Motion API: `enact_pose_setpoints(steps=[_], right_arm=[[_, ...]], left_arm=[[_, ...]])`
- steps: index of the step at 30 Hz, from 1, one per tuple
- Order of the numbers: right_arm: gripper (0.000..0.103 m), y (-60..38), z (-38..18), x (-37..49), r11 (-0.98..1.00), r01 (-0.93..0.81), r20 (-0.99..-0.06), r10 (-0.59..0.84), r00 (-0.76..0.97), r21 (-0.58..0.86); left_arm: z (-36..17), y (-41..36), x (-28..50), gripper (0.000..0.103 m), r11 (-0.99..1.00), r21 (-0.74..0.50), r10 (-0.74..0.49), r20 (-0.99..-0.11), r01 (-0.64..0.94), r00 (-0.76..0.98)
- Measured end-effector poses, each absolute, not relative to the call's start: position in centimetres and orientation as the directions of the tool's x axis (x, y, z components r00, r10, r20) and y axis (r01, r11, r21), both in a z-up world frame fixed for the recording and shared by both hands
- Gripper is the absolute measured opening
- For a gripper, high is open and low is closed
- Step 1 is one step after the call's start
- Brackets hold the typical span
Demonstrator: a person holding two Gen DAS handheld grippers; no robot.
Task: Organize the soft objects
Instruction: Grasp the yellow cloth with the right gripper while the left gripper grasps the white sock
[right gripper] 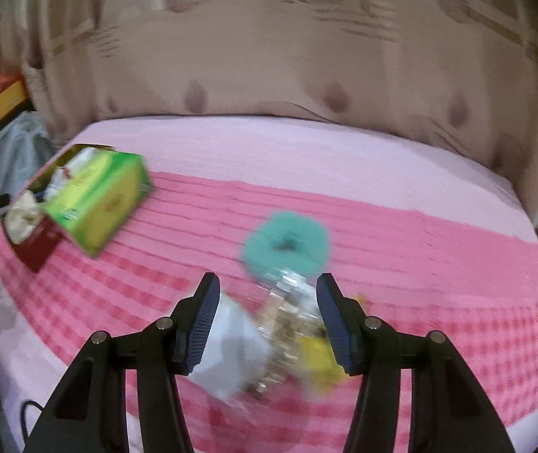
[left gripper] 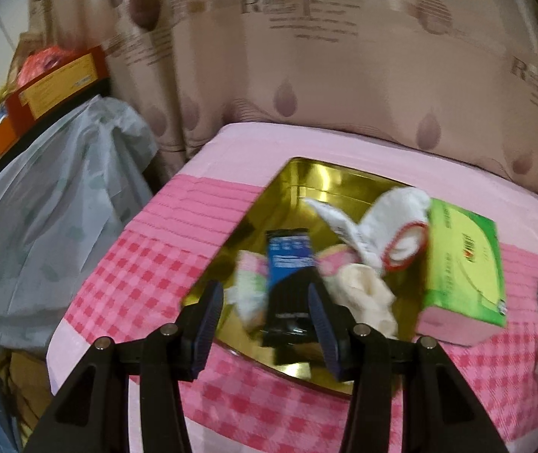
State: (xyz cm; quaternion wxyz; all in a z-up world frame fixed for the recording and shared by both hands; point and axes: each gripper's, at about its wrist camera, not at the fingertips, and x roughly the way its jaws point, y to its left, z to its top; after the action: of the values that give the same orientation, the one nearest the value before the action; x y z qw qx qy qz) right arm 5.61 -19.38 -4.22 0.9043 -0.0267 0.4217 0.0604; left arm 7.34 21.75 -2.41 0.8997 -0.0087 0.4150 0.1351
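A gold-lined tin (left gripper: 306, 181) lies open on the bed (left gripper: 148, 264), holding a jumble of soft things: a black and blue sock pack (left gripper: 287, 283) standing on end, a cream cloth (left gripper: 367, 294) just right of it, and a white sock (left gripper: 382, 230) with a red-trimmed cuff draped against the tin's right side. A green tissue box (left gripper: 465, 264) leans against that same right side. Well right of the tin, a teal scrunchie (right gripper: 285, 243) rests on the cover, a crinkled clear packet (right gripper: 269, 343) with white and yellow parts touching its near edge.

The bed wears a pink cover, checked near the front and striped further back. A beige patterned curtain (left gripper: 306, 75) hangs behind; left of the tin, a grey plastic sheet (left gripper: 53, 196) covers a shelf carrying a yellow box (left gripper: 61, 83).

The left gripper (left gripper: 265, 324) hovers over the tin's near edge, its fingers (left gripper: 208, 328) apart with the sock pack between them, though blur hides whether the pads press it. The right gripper (right gripper: 265, 324) has fingers (right gripper: 204, 324) apart astride the clear packet, not visibly pinching it.
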Motion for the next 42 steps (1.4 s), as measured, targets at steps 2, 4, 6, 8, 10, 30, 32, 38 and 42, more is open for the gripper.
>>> enact_pose_setpoints(steps=[2, 4, 6, 8, 10, 30, 32, 38, 42], right_arm=[[0.051, -20.9, -5.0, 5.3, 0.994, -0.109, -0.779, 0.070, 0.623, 0.002], [0.051, -21.8, -5.7, 5.0, 0.995, -0.100, -0.789, 0.065, 0.611, 0.004], [0.051, -22.2, -6.3, 4.8, 0.995, -0.099, -0.796, 0.068, 0.601, 0.010], [0.053, -22.3, -7.0, 4.7, 0.995, -0.096, -0.800, 0.076, 0.595, 0.023], [0.055, -22.4, -7.4, 4.6, 0.995, -0.091, -0.801, 0.080, 0.594, 0.032], [0.034, -24.8, -8.6, 4.5, 0.999, -0.032, -0.755, 0.023, 0.656, 0.002], [0.034, -25.4, -8.5, 4.5, 1.000, -0.019, -0.753, 0.023, 0.658, 0.015], [0.034, -26.1, -8.3, 4.3, 1.000, 0.003, -0.756, -0.024, 0.654, -0.028], [0.034, -26.6, -7.5, 4.1, 0.997, 0.026, -0.735, -0.067, 0.675, -0.067]], left_arm=[[-2.4, 20.5, 7.2, 0.048, 0.970, 0.106, 0.222, -0.748, -0.218, 0.625], [-2.4, 18.8, 7.0, 0.048, 0.977, 0.115, 0.204, -0.748, -0.179, 0.632], [-2.5, 16.9, 6.7, 0.048, 0.985, 0.116, 0.171, -0.754, -0.128, 0.634], [-2.7, 14.7, 6.2, 0.048, 0.993, 0.105, 0.120, -0.764, -0.060, 0.634], [-3.0, 12.5, 5.8, 0.048, 0.995, 0.098, 0.080, -0.773, -0.005, 0.630], [-4.8, -6.6, 4.2, 0.049, 0.901, -0.033, -0.262, -0.835, 0.433, 0.483], [-4.7, -7.6, 3.9, 0.049, 0.890, -0.049, -0.282, -0.840, 0.453, 0.463], [-4.7, -10.9, 3.2, 0.051, 0.862, -0.045, -0.299, -0.850, 0.505, 0.435], [-5.2, -13.0, 3.2, 0.064, 0.854, -0.041, -0.296, -0.859, 0.519, 0.418]])
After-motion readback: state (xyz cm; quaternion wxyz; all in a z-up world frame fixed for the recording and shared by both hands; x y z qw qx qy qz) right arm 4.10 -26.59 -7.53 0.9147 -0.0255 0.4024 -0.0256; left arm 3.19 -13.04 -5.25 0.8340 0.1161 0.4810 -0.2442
